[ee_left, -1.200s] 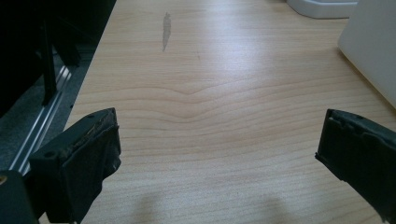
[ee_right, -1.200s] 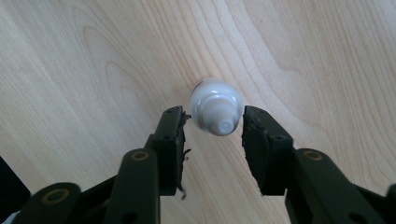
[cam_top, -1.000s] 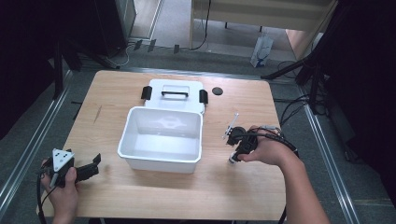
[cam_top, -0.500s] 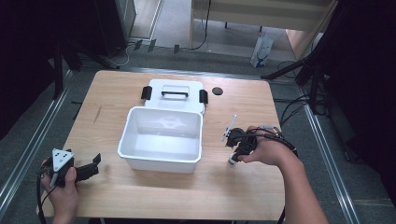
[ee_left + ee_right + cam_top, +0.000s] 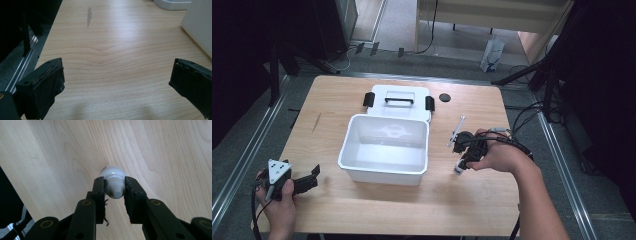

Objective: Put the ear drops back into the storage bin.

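A: Right of the white bin (image 5: 384,150), the right gripper (image 5: 460,159) has its jaws pinched on the cap end of a small white bottle (image 5: 113,181), just off the wooden table (image 5: 462,200).

B: Best to keep the pinch square on the cap and carry it level over the bin's near wall, I'd judge; that round bottle could swivel.

A: Left of the bin, the left gripper (image 5: 314,176) rests low with jaws spread wide, nothing between them.

B: Beyond the bin lies its lid (image 5: 399,100); grey floor and dark stands surround the table.
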The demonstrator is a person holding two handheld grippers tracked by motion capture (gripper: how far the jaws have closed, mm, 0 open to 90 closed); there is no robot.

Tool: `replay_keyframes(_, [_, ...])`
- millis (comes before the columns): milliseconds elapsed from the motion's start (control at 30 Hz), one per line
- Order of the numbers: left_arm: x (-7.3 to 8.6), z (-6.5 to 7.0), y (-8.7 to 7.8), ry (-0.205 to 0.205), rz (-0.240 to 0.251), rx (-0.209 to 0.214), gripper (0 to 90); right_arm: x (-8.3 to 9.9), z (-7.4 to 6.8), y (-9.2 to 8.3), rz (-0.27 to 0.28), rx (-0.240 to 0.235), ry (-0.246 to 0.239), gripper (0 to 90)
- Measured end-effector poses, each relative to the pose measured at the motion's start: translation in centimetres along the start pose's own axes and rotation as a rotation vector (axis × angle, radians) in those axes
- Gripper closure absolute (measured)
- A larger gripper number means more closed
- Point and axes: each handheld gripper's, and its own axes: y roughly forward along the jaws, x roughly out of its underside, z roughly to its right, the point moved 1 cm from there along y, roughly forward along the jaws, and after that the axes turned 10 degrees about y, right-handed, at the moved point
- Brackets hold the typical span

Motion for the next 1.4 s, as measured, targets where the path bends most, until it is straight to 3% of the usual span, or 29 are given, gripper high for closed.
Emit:
replay_keyframes(600, [0.0,-0.1,0.0,-0.006,0.000,0.004,0.3,-3.6,-0.9,-5.5,0.035,-0.004,-0.047,72.2])
replay_keyframes(1400, [0.0,-0.1,0.0,-0.007,-0.001,0.005,0.2,-7.9,-2.1,-9.9,0.084,-0.001,-0.092,72.2])
